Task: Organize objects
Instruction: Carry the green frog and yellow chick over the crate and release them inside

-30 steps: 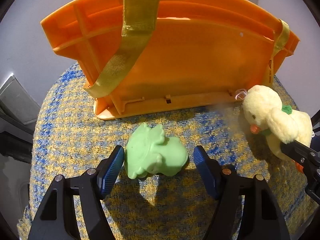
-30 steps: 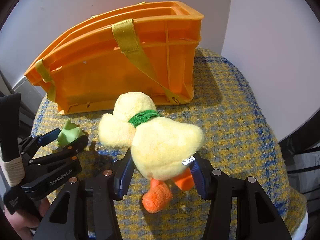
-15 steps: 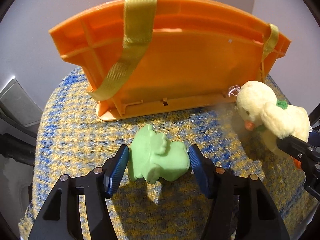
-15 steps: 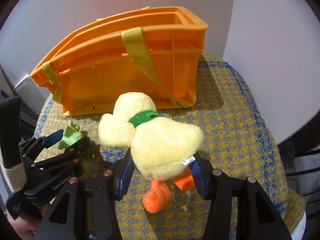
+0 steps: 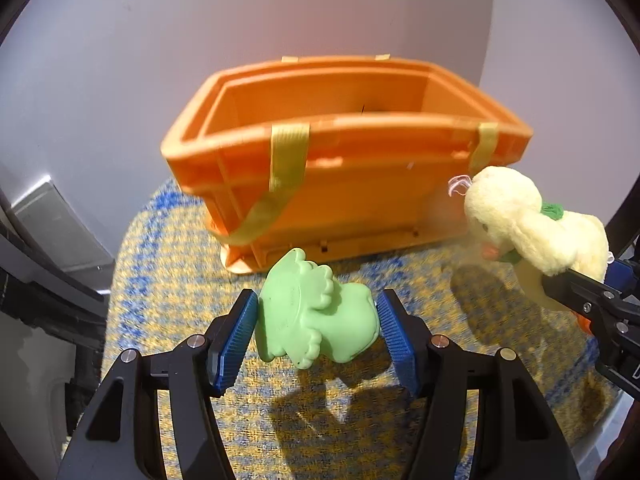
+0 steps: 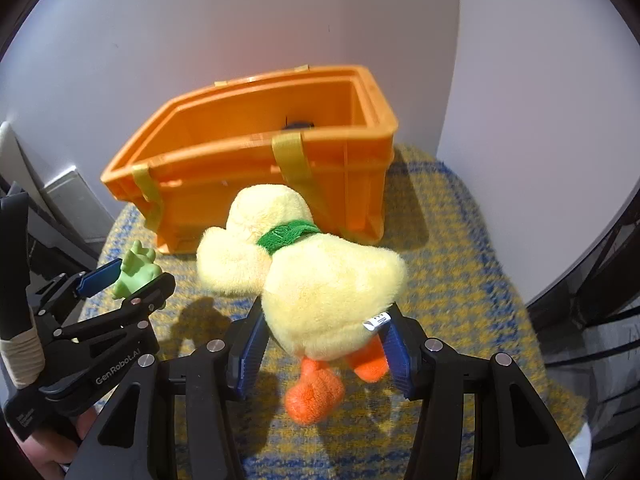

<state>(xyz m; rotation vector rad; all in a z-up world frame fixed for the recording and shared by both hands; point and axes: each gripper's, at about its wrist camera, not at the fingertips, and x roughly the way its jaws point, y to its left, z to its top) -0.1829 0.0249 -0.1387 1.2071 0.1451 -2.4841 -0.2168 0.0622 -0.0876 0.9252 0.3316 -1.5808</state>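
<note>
My left gripper (image 5: 316,320) is shut on a green rubber toy (image 5: 316,312) and holds it above the yellow-and-blue woven seat (image 5: 168,280). The toy also shows in the right wrist view (image 6: 136,270). My right gripper (image 6: 322,340) is shut on a yellow plush duck (image 6: 320,276) with a green collar and orange feet, lifted off the seat. The duck also shows at the right of the left wrist view (image 5: 532,224). An orange plastic crate (image 5: 348,172) with yellow straps stands open-topped beyond both toys, also seen in the right wrist view (image 6: 256,168).
The crate stands against a white wall (image 5: 280,12) at the back of the seat. A small dark object (image 6: 298,123) lies inside the crate. A grey panel (image 5: 52,224) is at the left, and dark furniture (image 6: 600,320) at the right.
Both grippers have risen with their toys, so the crate's open top now shows. The left gripper closed on the green toy and lifted it off the seat.
</note>
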